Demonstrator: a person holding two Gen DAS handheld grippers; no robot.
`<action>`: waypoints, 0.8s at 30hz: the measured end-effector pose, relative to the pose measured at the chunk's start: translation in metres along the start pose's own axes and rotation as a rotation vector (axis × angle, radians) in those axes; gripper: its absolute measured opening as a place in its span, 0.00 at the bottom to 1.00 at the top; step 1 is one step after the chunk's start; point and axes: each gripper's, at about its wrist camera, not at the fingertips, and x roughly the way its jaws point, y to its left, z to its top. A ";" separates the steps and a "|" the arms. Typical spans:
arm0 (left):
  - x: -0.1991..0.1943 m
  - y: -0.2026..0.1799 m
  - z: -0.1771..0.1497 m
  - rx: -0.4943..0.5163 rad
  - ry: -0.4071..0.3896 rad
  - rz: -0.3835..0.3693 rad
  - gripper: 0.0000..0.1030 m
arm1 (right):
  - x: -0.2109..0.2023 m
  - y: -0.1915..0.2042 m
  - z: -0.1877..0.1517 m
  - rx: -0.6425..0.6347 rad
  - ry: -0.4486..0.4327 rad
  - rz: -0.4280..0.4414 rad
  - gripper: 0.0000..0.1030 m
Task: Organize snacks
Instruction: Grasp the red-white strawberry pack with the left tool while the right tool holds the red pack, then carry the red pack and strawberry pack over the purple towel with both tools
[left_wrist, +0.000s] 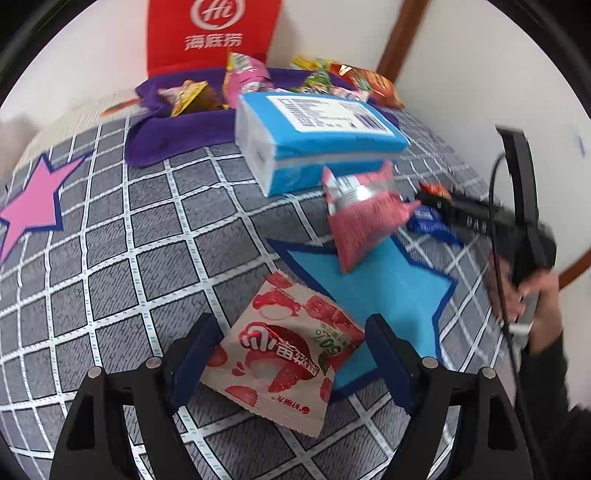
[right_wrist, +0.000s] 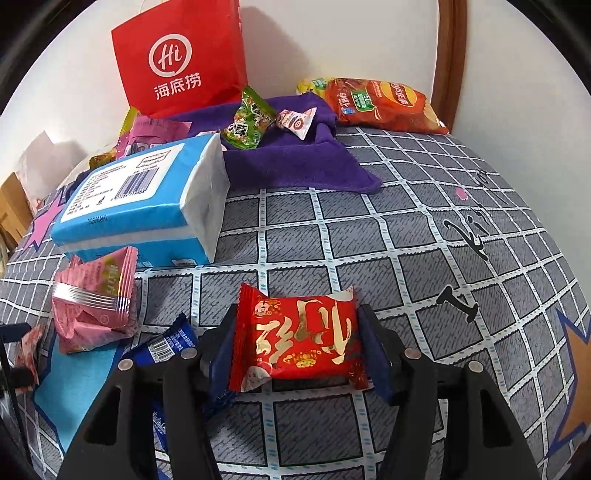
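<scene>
A white packet with red strawberry print lies on the checked bedspread between the fingers of my left gripper. The jaws stand open, with a gap on the packet's right side. A red packet with gold lettering lies flat on the bedspread between the fingers of my right gripper. Its edges reach close to both pads, and the jaws look open around it. In the left wrist view the right gripper is blurred at the right, held by a person's hand.
A pink packet and a dark blue packet lie left of the red one. A blue tissue pack sits behind them. Farther back, a purple cloth holds several snacks, with a red paper bag and an orange chips bag.
</scene>
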 end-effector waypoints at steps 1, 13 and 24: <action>0.000 -0.002 0.000 0.011 0.003 0.007 0.79 | 0.000 0.000 0.000 0.000 0.000 0.001 0.61; 0.007 -0.019 -0.009 0.110 0.000 0.100 0.83 | 0.000 0.001 0.000 -0.003 0.001 0.002 0.62; 0.007 -0.020 -0.004 0.085 -0.048 0.185 0.54 | -0.001 -0.006 0.000 0.017 -0.007 0.043 0.60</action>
